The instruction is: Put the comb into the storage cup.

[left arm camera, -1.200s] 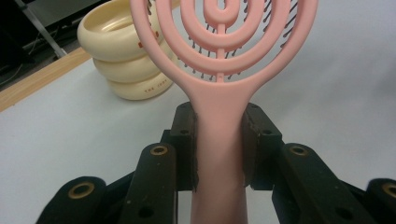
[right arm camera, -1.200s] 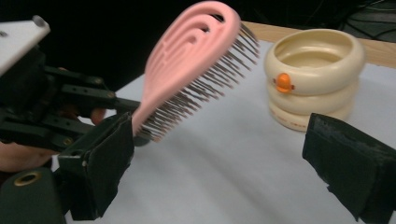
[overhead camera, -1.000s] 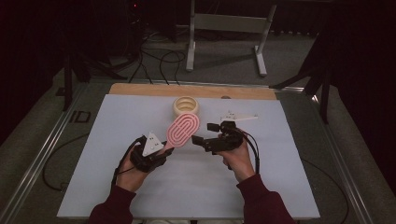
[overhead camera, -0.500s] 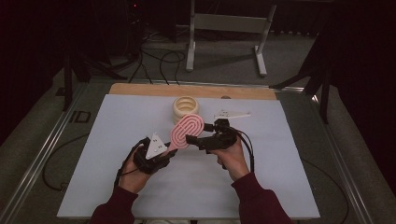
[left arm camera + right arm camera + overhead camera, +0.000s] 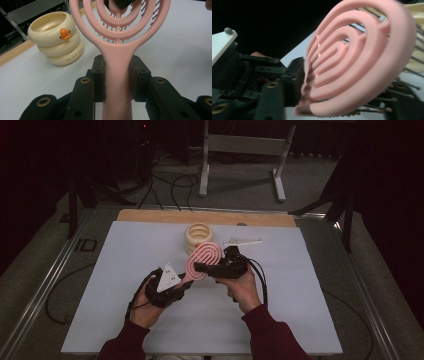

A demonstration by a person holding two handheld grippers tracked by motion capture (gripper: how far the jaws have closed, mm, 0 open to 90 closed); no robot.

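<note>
The left gripper (image 5: 181, 285) clamps the handle of a pink hairbrush (image 5: 202, 260), holding it above the white table (image 5: 300, 285). The right gripper (image 5: 200, 267) has just been closing its jaws onto the brush head. Behind stands a cream ring stack (image 5: 198, 235).

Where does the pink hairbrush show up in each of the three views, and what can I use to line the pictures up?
High view: the pink hairbrush is at table centre, held up between both grippers.
Left gripper view: its handle runs up the middle, clamped in the left gripper; the ringed head is cut off at the top.
Right gripper view: its ringed head spans the centre and right, close up.
Shared landmark: the cream stacked rings, beyond the brush in the high view, upper left in the left gripper view.
</note>
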